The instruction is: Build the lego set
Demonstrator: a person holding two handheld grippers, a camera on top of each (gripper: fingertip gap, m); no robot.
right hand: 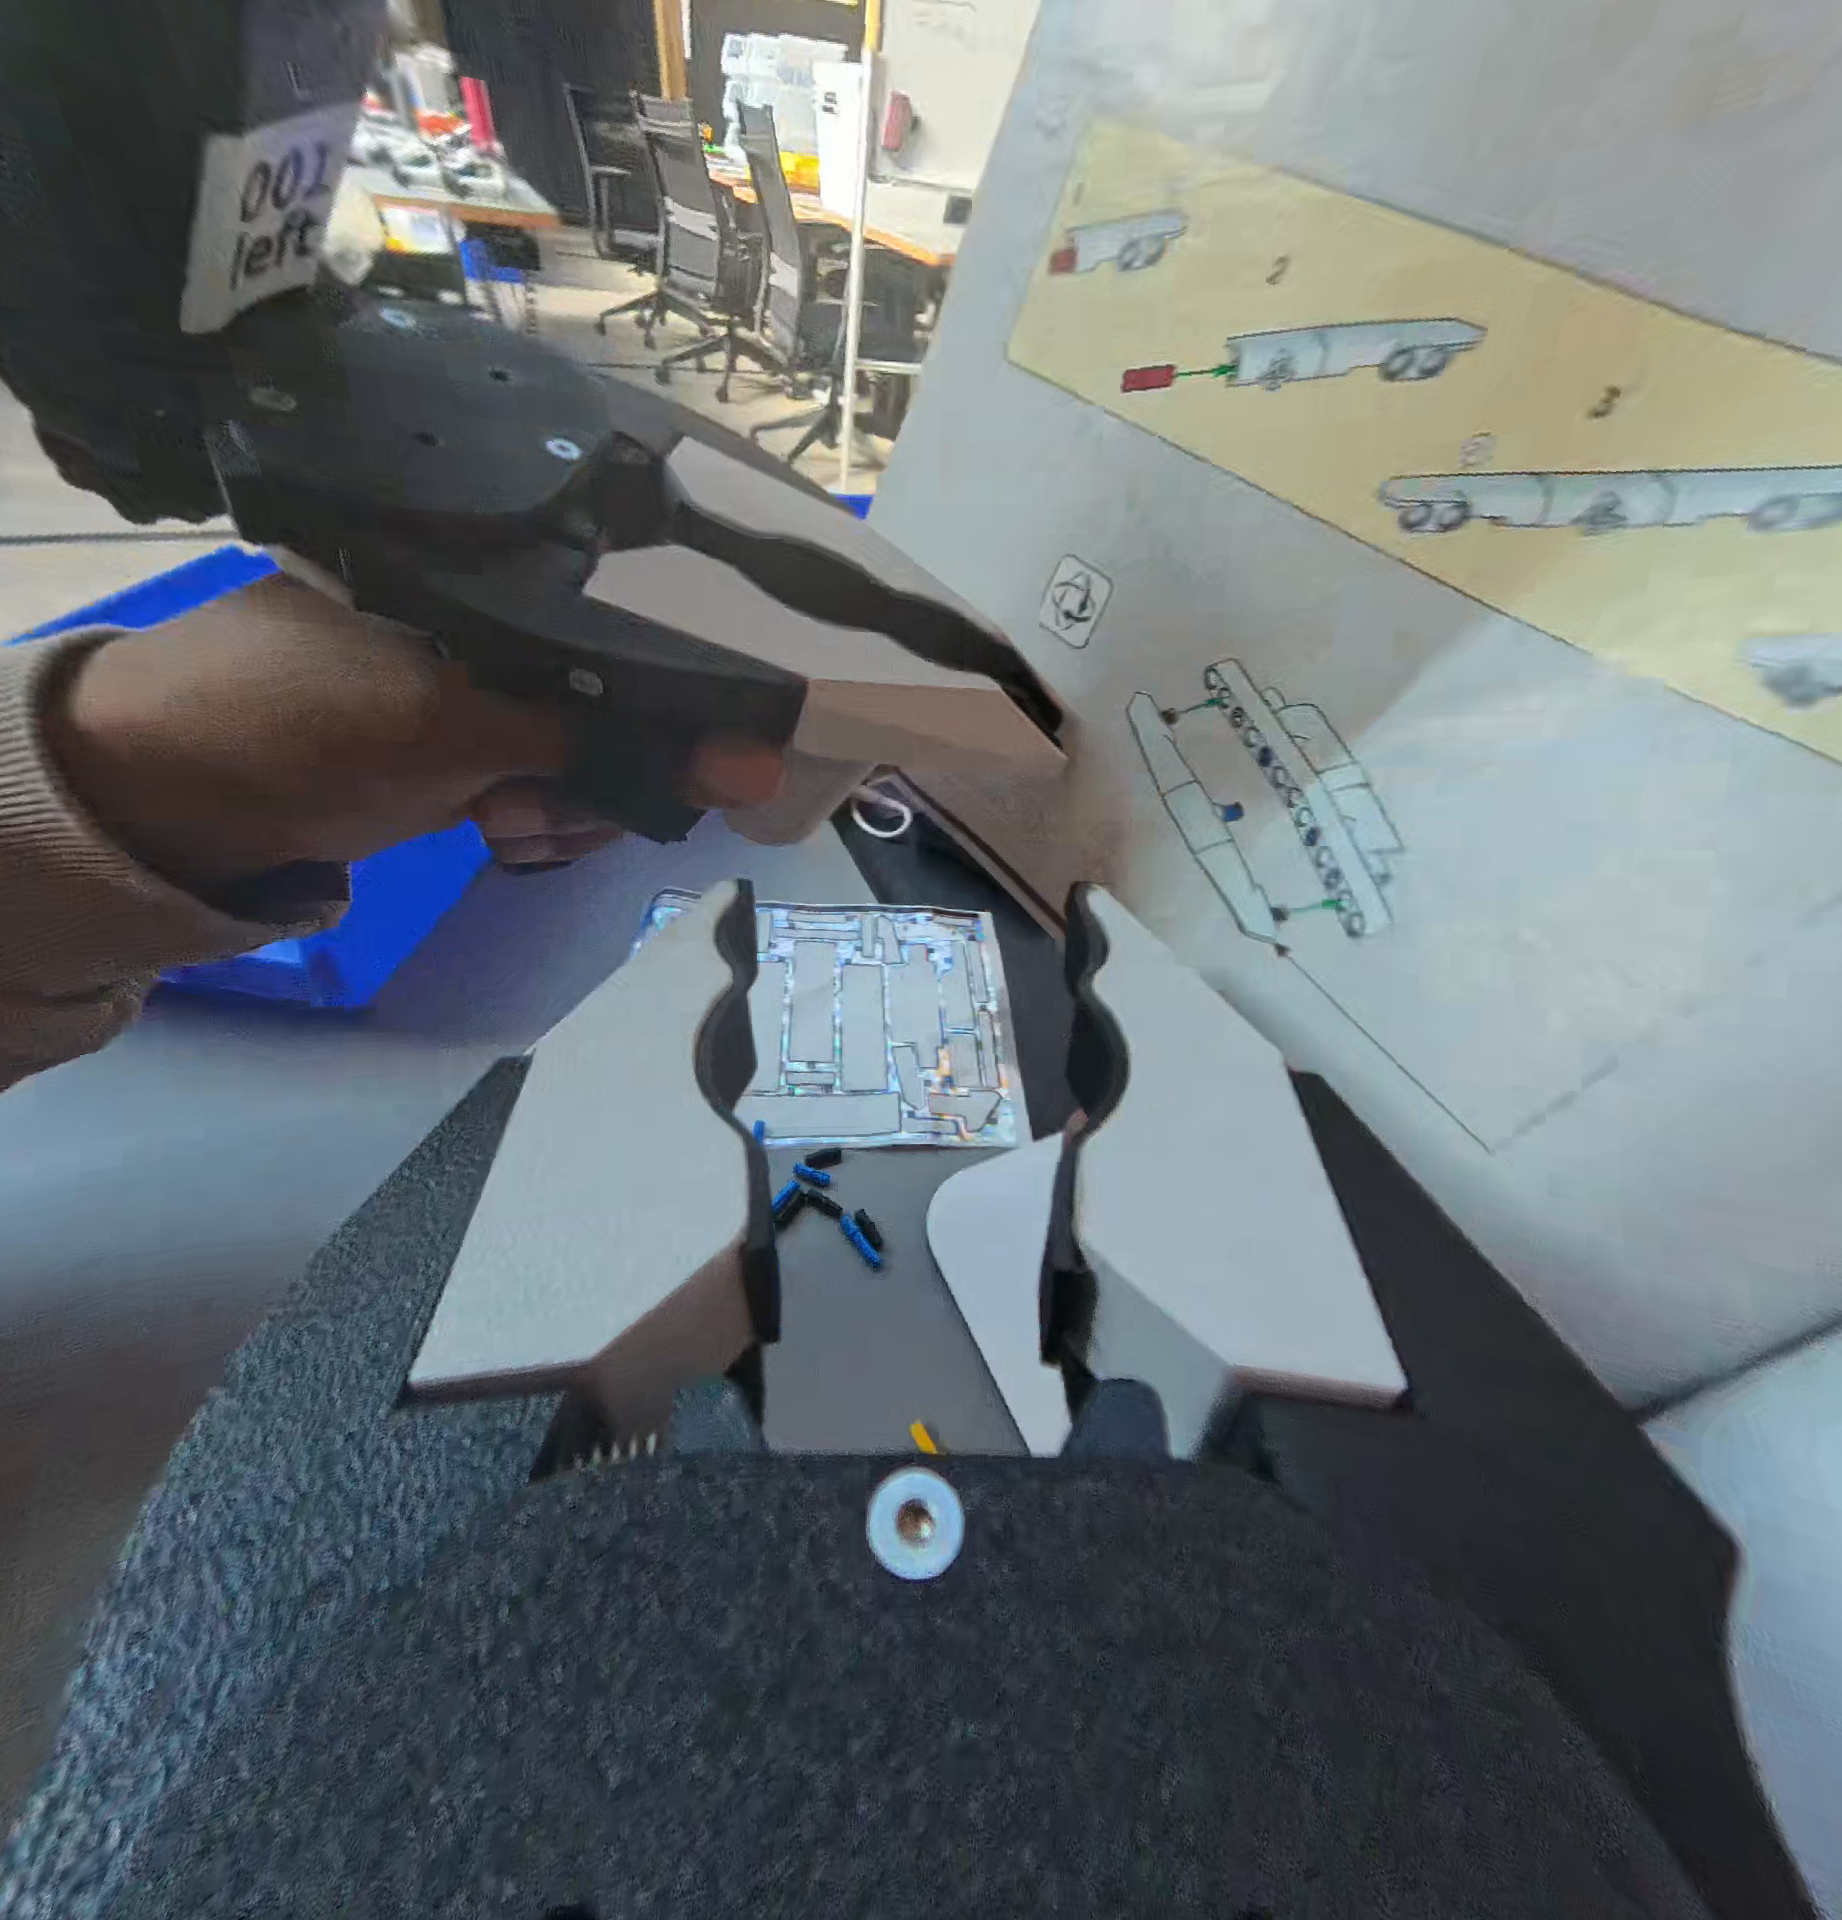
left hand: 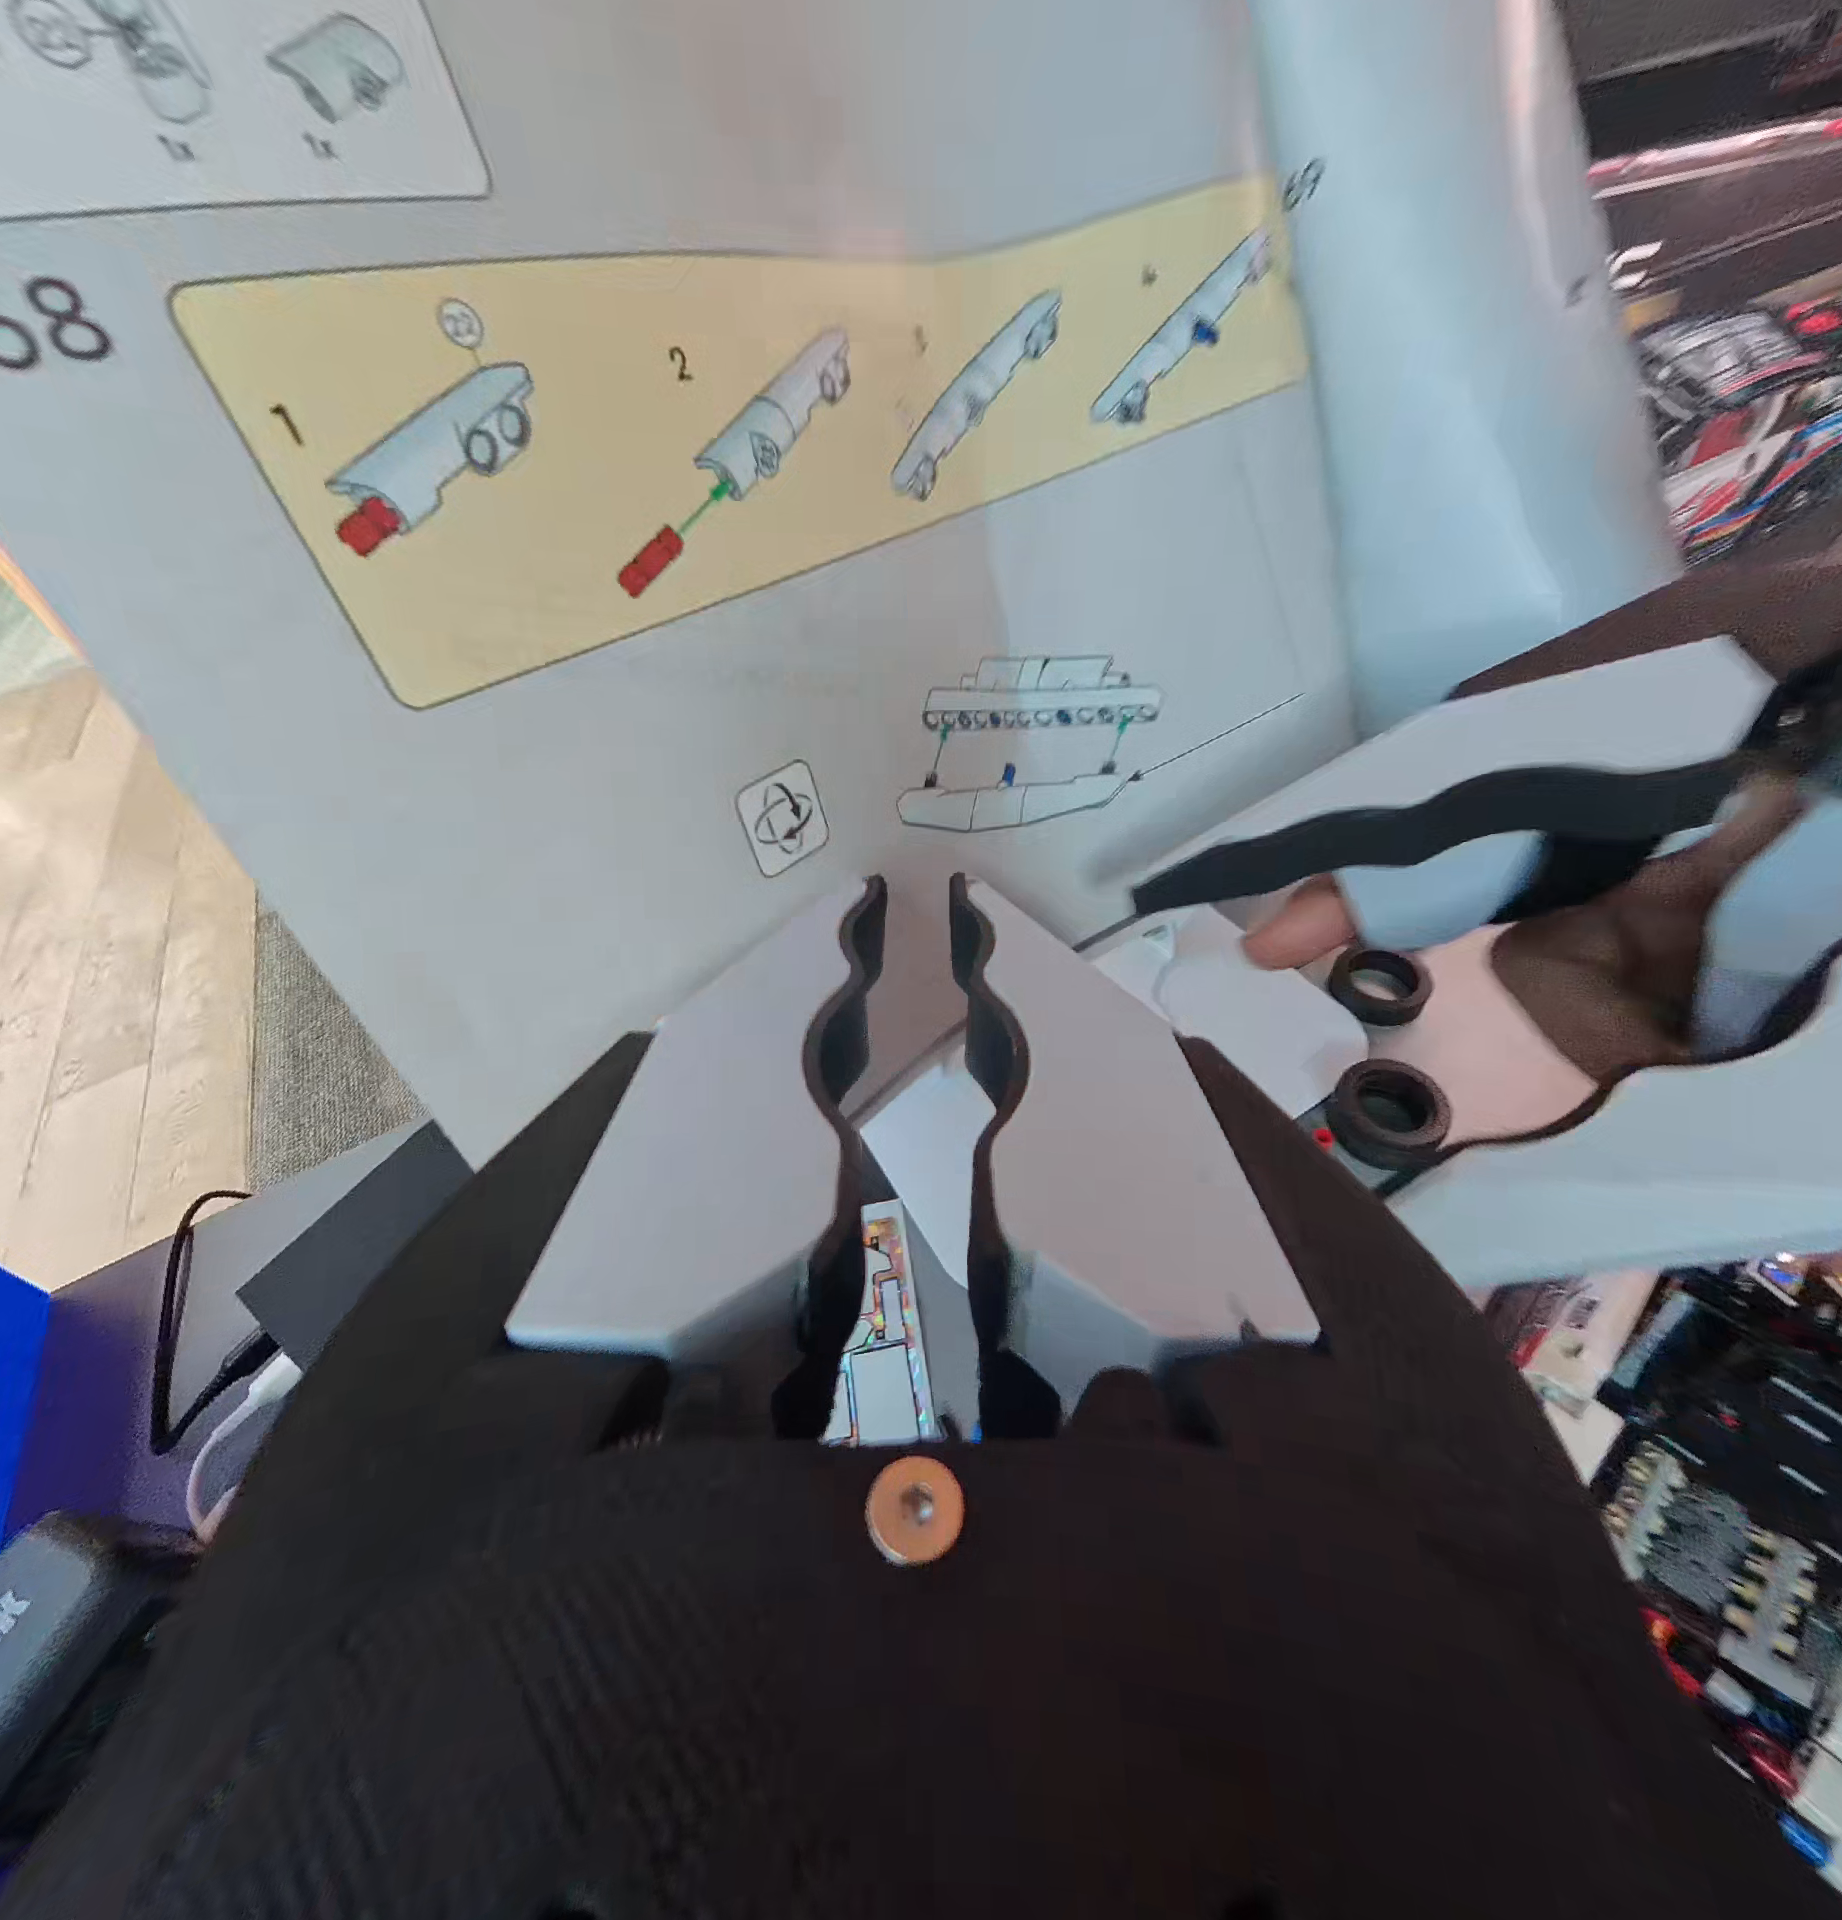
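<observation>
A: What does the left wrist view show?
B: The left tongs (left hand: 915,891) are nearly shut, with a thin gap and nothing held. The big instruction page (left hand: 626,665) stands right ahead of their tips. The right tongs (left hand: 1187,914) come in from the right. Two black tyre rings (left hand: 1384,1039) lie under them.

A: And the right wrist view?
B: The right tongs (right hand: 909,909) are wide apart and hold nothing. Between them, down on the tabletop (right hand: 855,1351), lie small blue and black pins (right hand: 829,1205). A shiny sticker sheet (right hand: 875,1029) lies just past the pins. The left tongs (right hand: 1047,732) touch the page.
</observation>
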